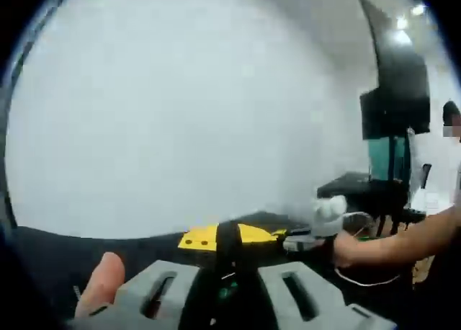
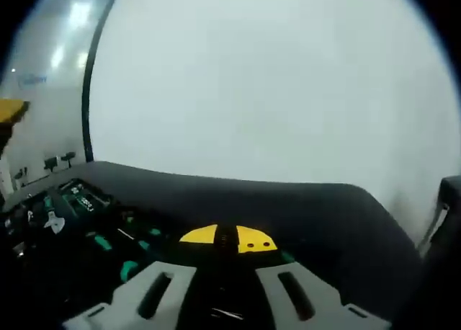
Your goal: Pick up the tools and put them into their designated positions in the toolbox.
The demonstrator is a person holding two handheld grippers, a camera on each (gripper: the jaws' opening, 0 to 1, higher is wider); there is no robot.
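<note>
At nine o'clock in the right gripper view, the open toolbox (image 2: pixel 65 222) is lying on the dark table (image 2: pixel 324 215), with green-handled tools (image 2: pixel 101 242) sitting in its black slots. The right gripper (image 2: pixel 227 241) is hovering just beside it with its grey jaws spread apart, nothing between them. In the left gripper view the left gripper (image 1: pixel 229 238) is pinching something dark, too blurred to name, while a person's forearm (image 1: pixel 403 238) is reaching in from three o'clock.
</note>
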